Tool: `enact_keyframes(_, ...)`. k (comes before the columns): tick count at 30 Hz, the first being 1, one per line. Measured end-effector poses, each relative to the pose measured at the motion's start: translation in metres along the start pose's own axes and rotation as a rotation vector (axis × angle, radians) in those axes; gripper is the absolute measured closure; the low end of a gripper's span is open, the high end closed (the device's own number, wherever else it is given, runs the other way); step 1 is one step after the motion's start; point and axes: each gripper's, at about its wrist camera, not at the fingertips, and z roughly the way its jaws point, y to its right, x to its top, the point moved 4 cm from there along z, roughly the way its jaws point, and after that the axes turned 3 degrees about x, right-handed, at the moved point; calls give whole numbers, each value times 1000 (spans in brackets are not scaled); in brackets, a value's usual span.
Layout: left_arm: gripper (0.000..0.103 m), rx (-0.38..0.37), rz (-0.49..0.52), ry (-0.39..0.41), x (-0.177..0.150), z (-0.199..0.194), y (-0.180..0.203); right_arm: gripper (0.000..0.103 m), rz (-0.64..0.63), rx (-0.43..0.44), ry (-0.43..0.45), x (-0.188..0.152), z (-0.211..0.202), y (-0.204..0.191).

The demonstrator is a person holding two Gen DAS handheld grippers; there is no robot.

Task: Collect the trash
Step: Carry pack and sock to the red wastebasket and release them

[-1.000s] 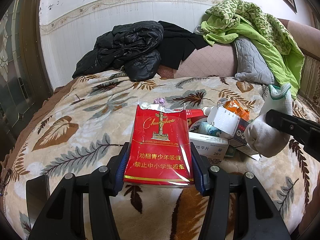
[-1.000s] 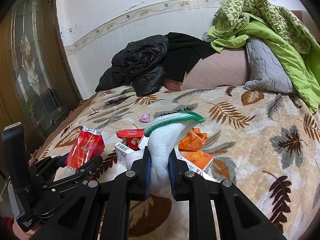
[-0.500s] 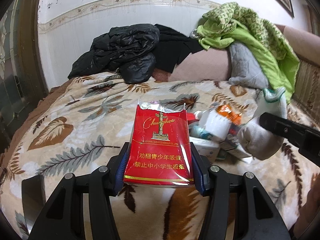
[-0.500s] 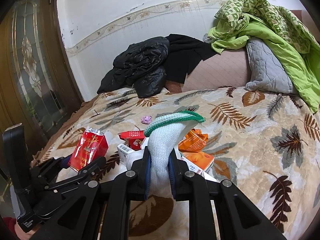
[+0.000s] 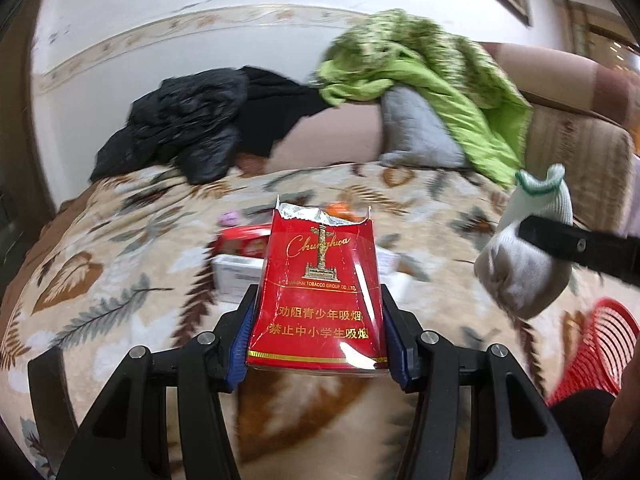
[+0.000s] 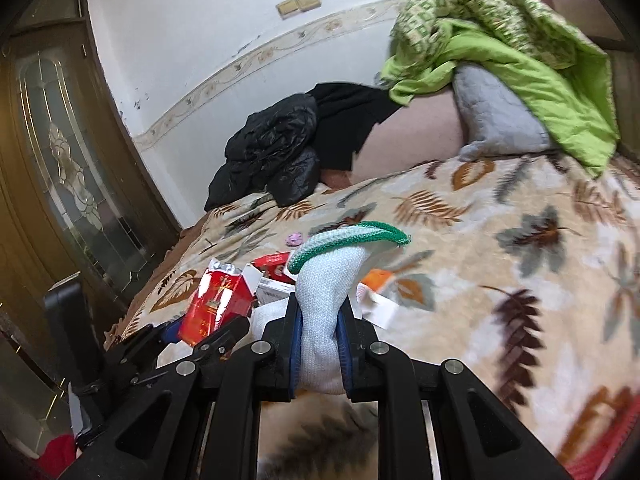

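My left gripper (image 5: pixel 318 316) is shut on a red cigarette pack (image 5: pixel 320 292) with a torn foil top, held above the leaf-patterned bed blanket (image 5: pixel 100 280). The pack also shows in the right wrist view (image 6: pixel 216 304). My right gripper (image 6: pixel 320 332) is shut on a white sock with a green cuff (image 6: pixel 328 280); the sock also shows in the left wrist view (image 5: pixel 524 264), to the right of the pack. More trash lies on the blanket behind: a red box (image 6: pixel 274 262), a white carton (image 5: pixel 236 280), an orange wrapper (image 6: pixel 378 278) and a small pink scrap (image 6: pixel 296 238).
A red slatted basket (image 5: pixel 600 348) shows at the lower right of the left wrist view. Black jackets (image 6: pixel 276 152), a green quilt (image 6: pixel 504 52) and a grey pillow (image 6: pixel 492 116) are piled at the back of the bed. A glass-panelled door (image 6: pixel 68 160) stands at left.
Both grippers have pulled back and swung right from the trash pile, each still holding its item. The red basket has come into view at lower right.
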Motion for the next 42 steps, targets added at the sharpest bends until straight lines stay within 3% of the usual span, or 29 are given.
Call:
enact_keyframes(6,49,-113,112,31,3,-33,65,86,44,-76,70,-9,-84,33)
enact_keyframes(13,49,-235,214,42,8,-57,135,86,103,-200,89,-27,-148,84)
enact_keyframes(23,49,-440,360,-26,6,-76,239,86,252,-370,121,-51,-226,168)
enact_keyframes(32,49,-618,423,-164,-7,-66,326,83,342,-453,96,-73,-253,217)
enact_keyframes(34,40,-651,429,-203,-11,-61,340,77,368,-473,65,-81,-253,228)
enact_keyframes(38,35,-670,427,-244,-17,-56,354,74,419,-489,41,-95,-258,243)
enact_keyframes(42,35,-659,412,-217,-15,-59,346,73,385,-522,49,-91,-264,239)
